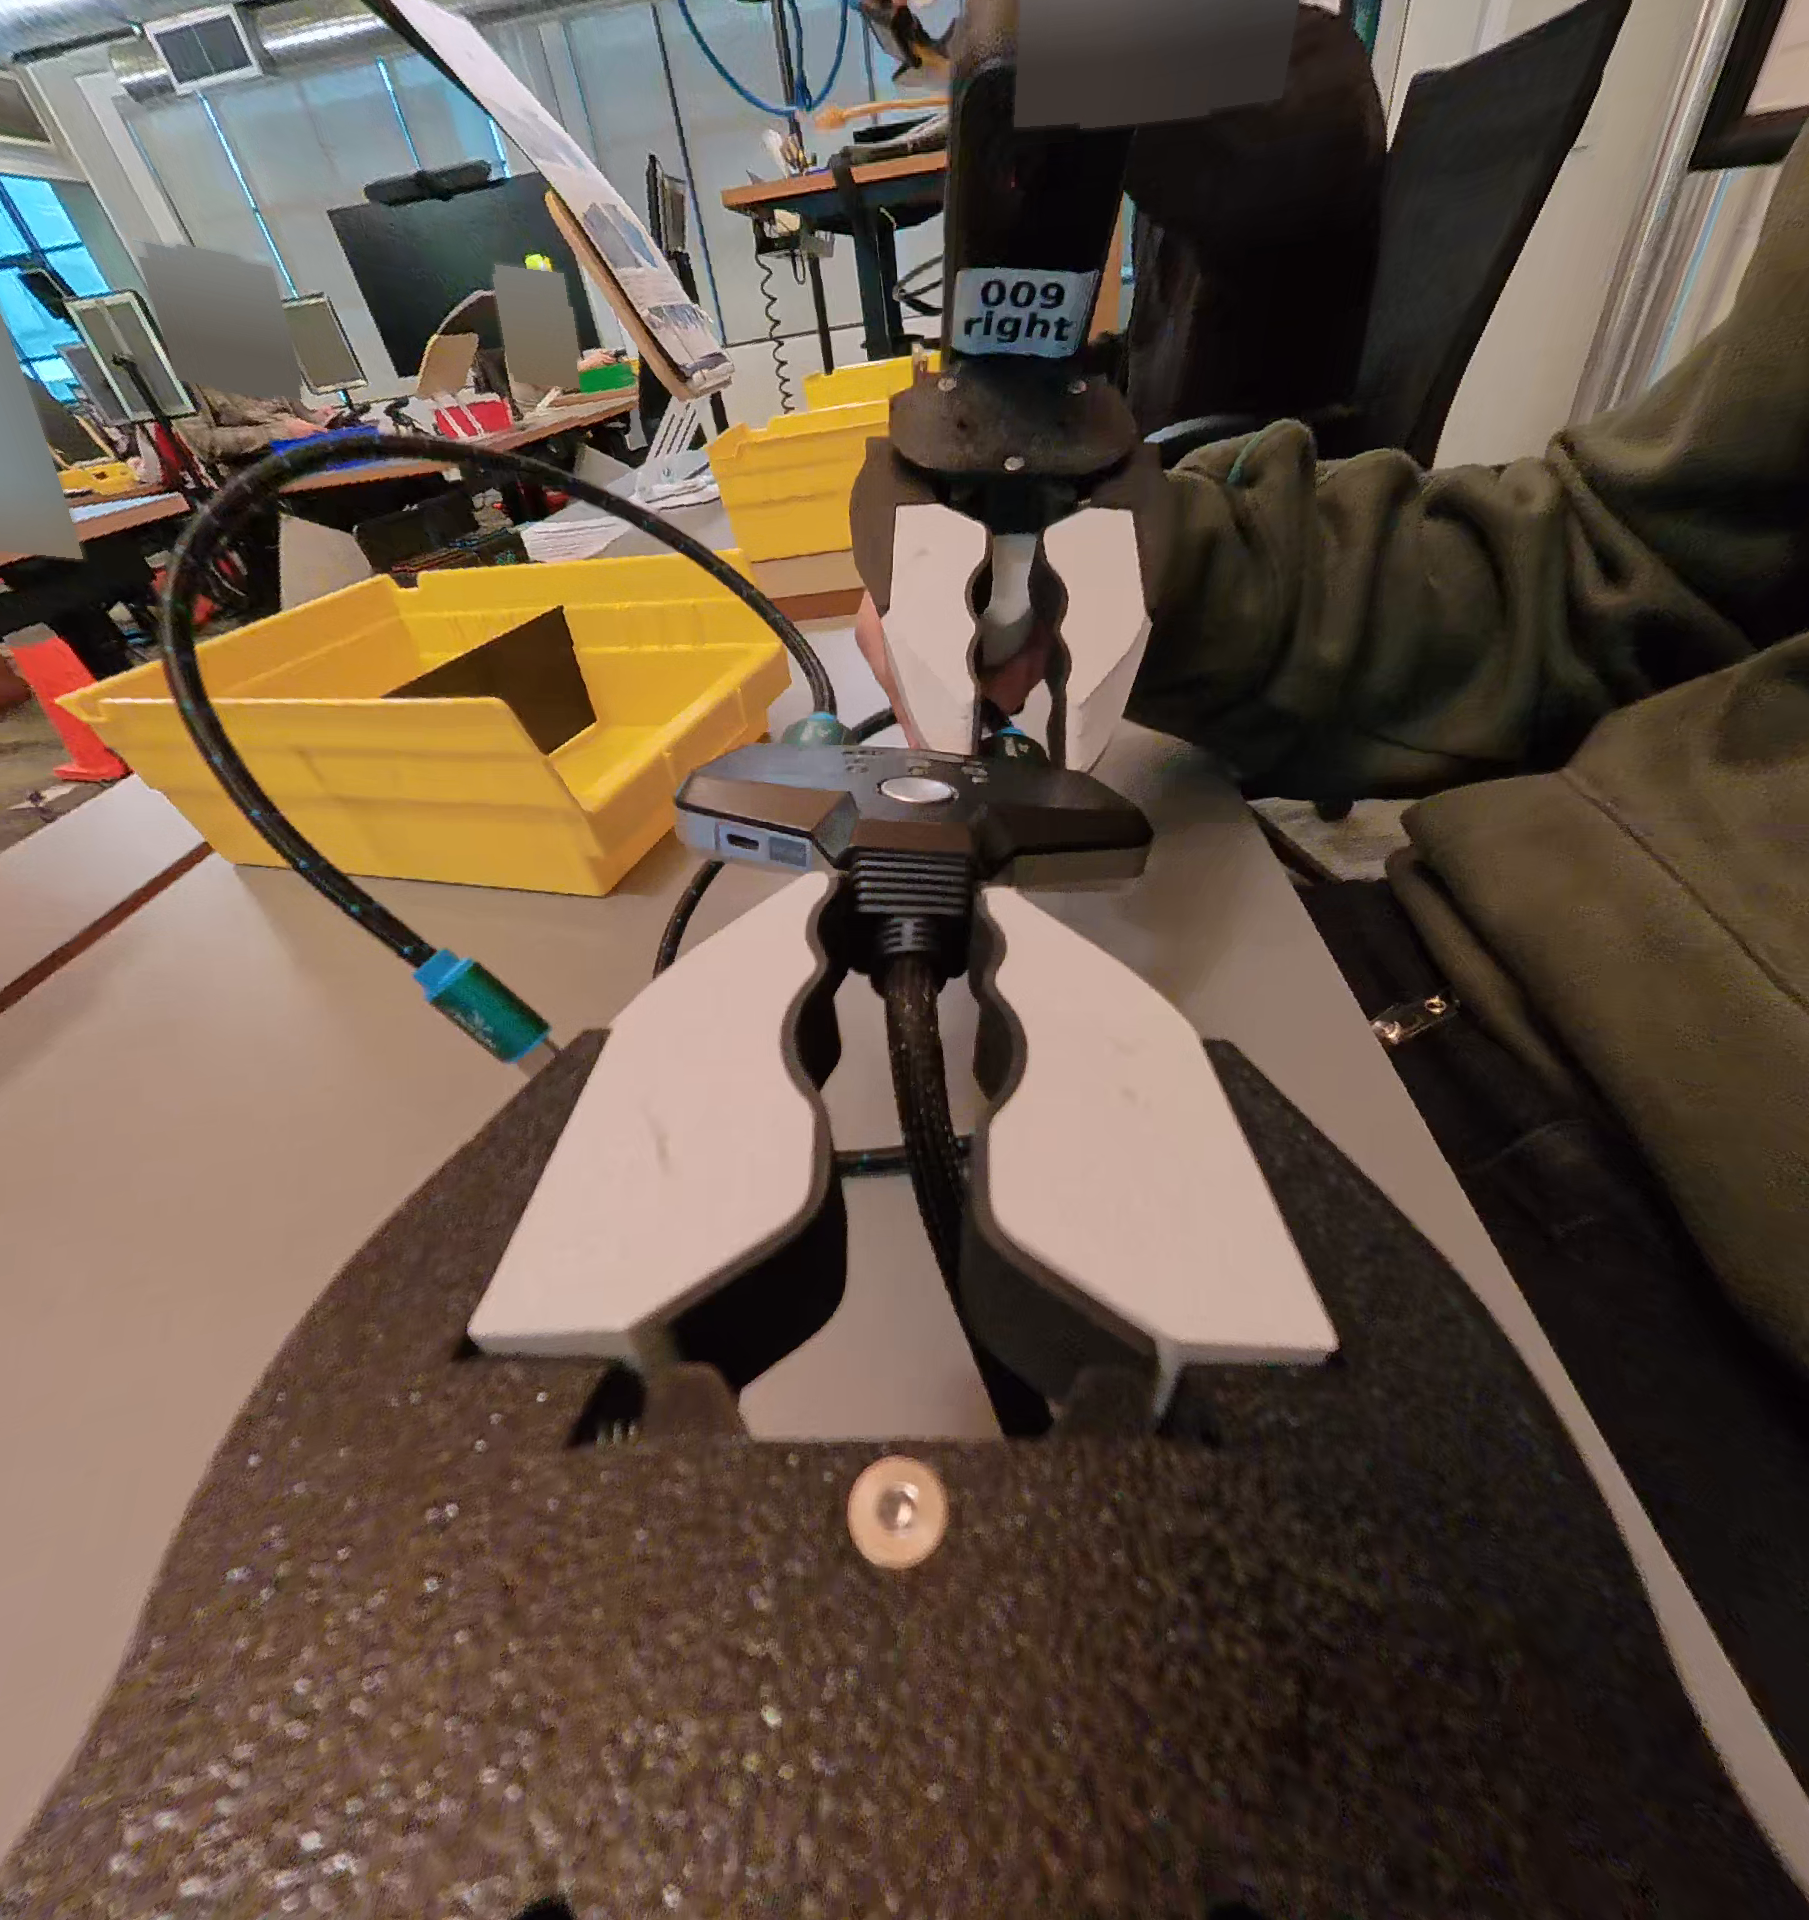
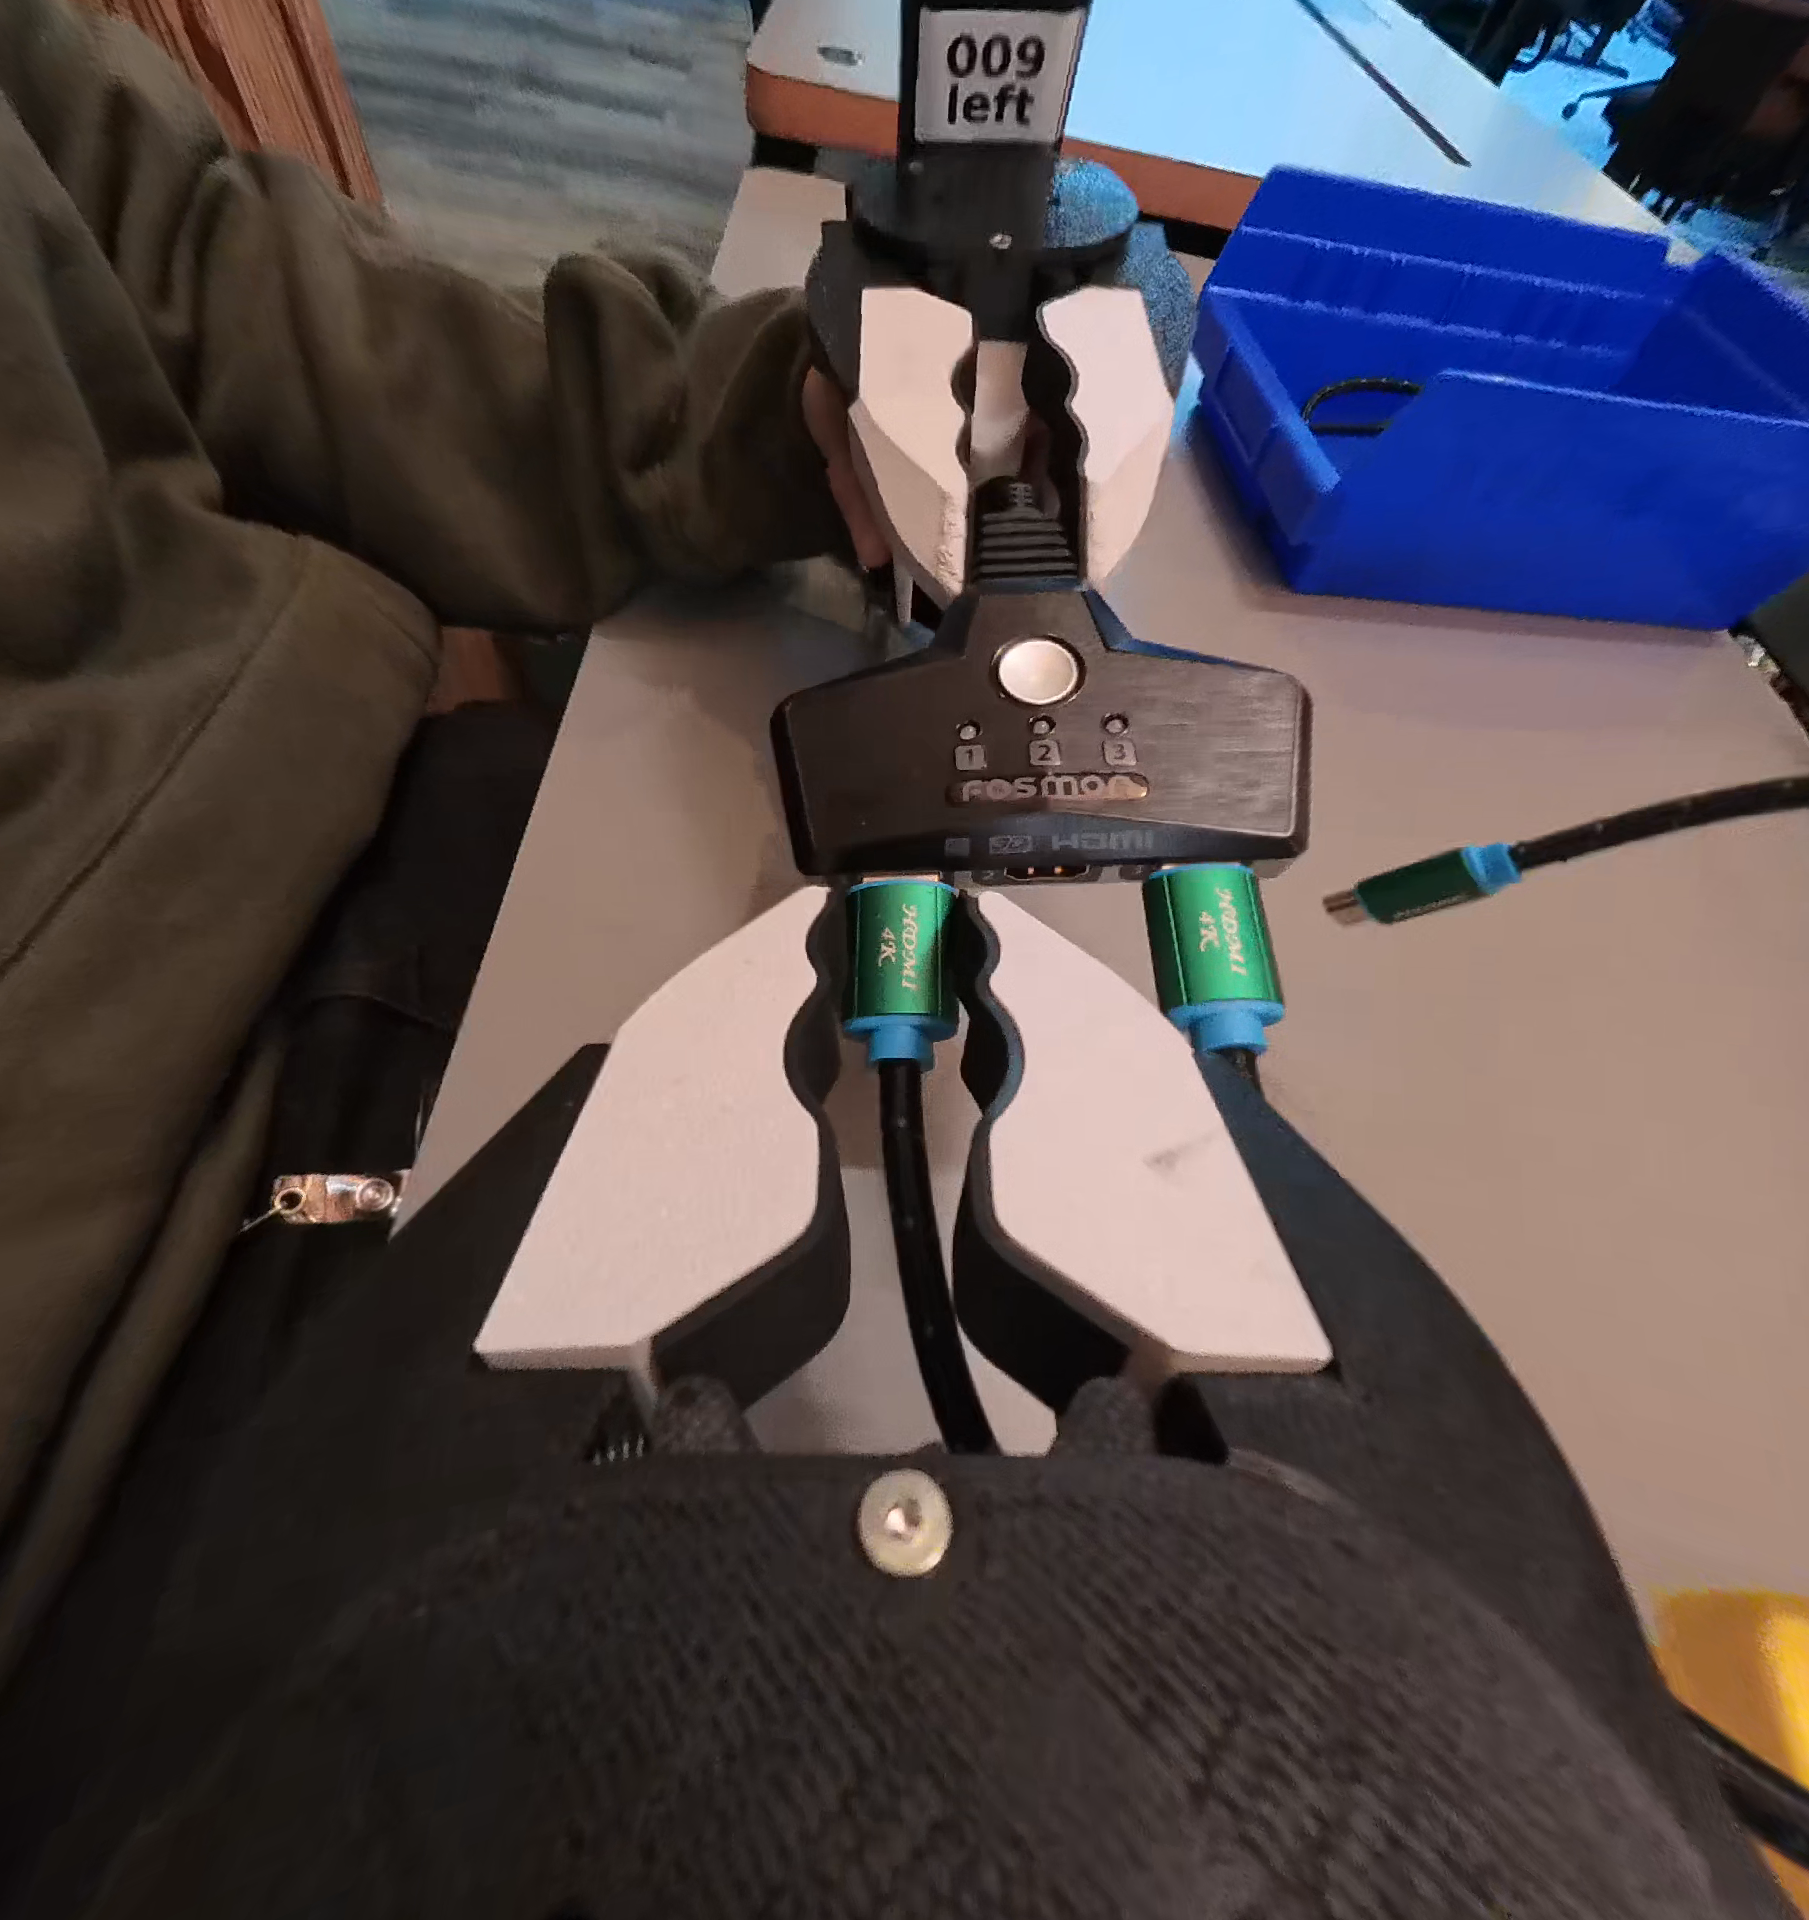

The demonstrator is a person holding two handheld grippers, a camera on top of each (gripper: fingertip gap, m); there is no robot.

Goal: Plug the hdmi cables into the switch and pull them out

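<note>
The right gripper (image 2: 898, 961) clamps the green plug (image 2: 898, 961) seated in the switch (image 2: 1045, 764) at its 12 o'clock. A skewed pull could bind the plug or drag the switch, since the left gripper (image 1: 900, 914) pinches only the ribbed strain relief (image 1: 900, 883). Both grippers lie low, facing each other across the table (image 1: 204, 1195).

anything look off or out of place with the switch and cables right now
Nothing damaged. One green plug lies loose on the table, its cable unplugged, and the switch's middle port is empty between two seated plugs.
</note>
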